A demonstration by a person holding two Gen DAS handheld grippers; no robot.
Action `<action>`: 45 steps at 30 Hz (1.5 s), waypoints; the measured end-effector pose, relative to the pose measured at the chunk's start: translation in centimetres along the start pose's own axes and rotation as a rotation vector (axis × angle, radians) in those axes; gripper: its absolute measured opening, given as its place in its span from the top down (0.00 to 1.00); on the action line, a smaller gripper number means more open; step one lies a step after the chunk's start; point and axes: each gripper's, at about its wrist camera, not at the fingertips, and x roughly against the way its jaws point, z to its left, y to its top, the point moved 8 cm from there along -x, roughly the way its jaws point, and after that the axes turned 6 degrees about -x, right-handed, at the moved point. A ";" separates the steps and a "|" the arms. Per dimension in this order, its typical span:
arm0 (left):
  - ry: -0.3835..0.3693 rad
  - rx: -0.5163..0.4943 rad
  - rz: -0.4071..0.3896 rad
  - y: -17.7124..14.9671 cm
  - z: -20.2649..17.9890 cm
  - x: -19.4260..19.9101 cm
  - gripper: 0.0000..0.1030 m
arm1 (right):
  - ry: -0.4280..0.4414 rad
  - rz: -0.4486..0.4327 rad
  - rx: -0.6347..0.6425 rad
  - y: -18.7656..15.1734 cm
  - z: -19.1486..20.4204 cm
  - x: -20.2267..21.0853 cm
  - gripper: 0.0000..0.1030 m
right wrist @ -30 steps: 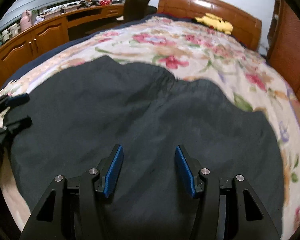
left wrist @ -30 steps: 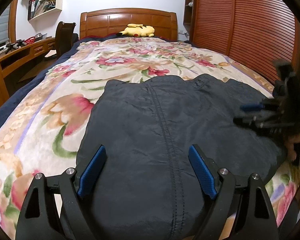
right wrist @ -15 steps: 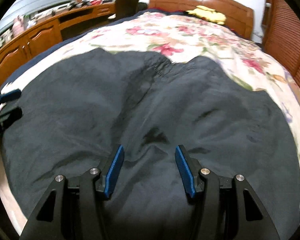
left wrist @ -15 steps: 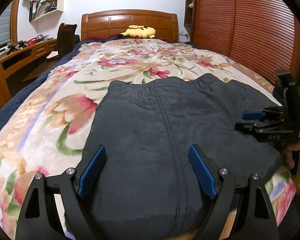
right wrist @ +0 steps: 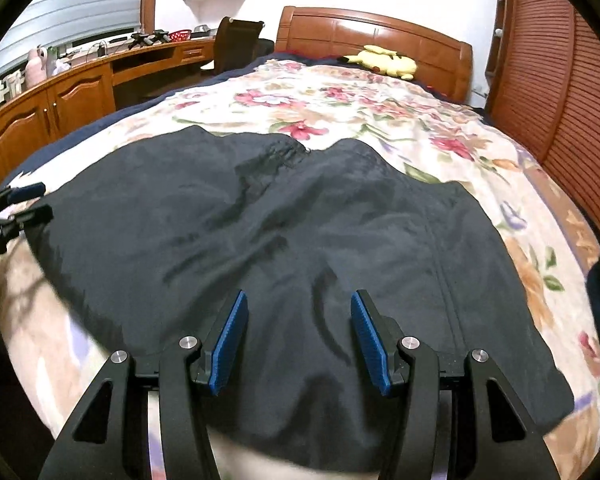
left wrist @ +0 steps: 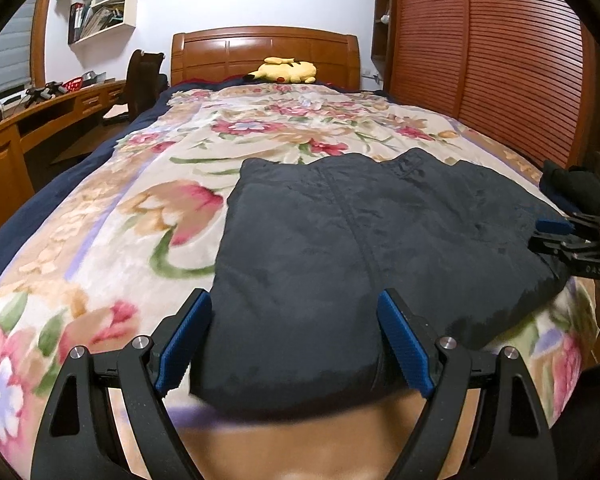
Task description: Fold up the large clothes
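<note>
On the near end of the floral blanket point(left wrist: 148, 216): dark garment point(left wrist: 360, 248), spread flat — left gripper point(left wrist: 296, 336) and right gripper point(right wrist: 298, 338) both parted, grasping nothing, poised over its near edge.

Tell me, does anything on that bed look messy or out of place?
Nothing is spilled or damaged. The dark garment lies spread on the floral blanket, only creased around its middle, and a yellow plush toy rests by the headboard.
</note>
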 end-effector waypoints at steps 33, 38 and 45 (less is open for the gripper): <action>0.015 0.195 0.151 -4.1 2.9 -0.2 0.18 | -0.013 -0.048 -0.021 -2.6 -0.6 -0.7 0.45; -0.006 0.211 0.150 -3.9 2.7 -0.2 0.33 | -0.019 -0.064 -0.014 -2.9 -0.5 -0.4 0.44; -0.042 0.237 0.175 -3.7 2.0 -0.7 0.45 | 0.002 -0.065 -0.013 -3.2 -0.7 0.0 0.41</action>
